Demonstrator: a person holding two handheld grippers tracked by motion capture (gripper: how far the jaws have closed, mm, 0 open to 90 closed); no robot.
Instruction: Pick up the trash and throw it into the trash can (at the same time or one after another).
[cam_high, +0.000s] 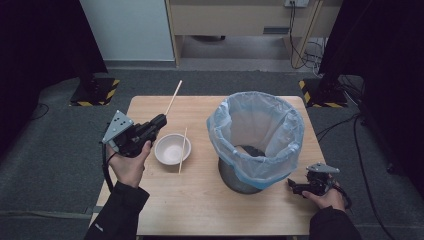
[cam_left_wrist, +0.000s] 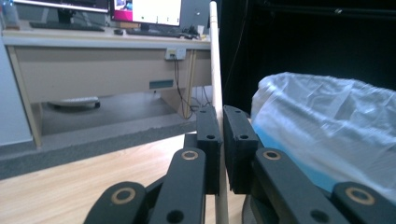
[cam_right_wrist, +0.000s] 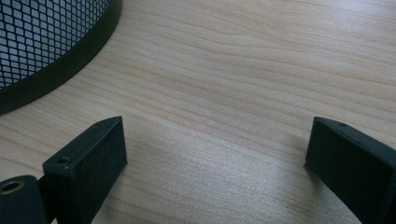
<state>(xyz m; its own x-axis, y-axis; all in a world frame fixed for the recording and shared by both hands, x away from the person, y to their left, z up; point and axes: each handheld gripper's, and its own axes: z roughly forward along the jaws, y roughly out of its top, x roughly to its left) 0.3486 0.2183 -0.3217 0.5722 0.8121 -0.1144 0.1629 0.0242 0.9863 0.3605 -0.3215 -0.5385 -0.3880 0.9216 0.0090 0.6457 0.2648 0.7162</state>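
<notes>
My left gripper (cam_high: 159, 120) is lifted above the table's left side, shut on a pale wooden chopstick (cam_high: 173, 98) that sticks up and away past the far edge. In the left gripper view the chopstick (cam_left_wrist: 215, 70) runs upright between the closed pads (cam_left_wrist: 208, 135). A second chopstick (cam_high: 183, 150) lies across the rim of a small white bowl (cam_high: 170, 148) just right of that gripper. My right gripper (cam_high: 295, 187) rests low at the table's front right, beside the bin's base. Its jaws stand wide apart over bare wood in the right gripper view (cam_right_wrist: 215, 154), holding nothing.
A black mesh waste bin (cam_high: 240, 180) lined with a pale blue plastic bag (cam_high: 256, 132) stands on the right half of the wooden table (cam_high: 200, 200). Its mesh base (cam_right_wrist: 42, 42) is close to my right gripper. Beyond the table are grey carpet and a desk.
</notes>
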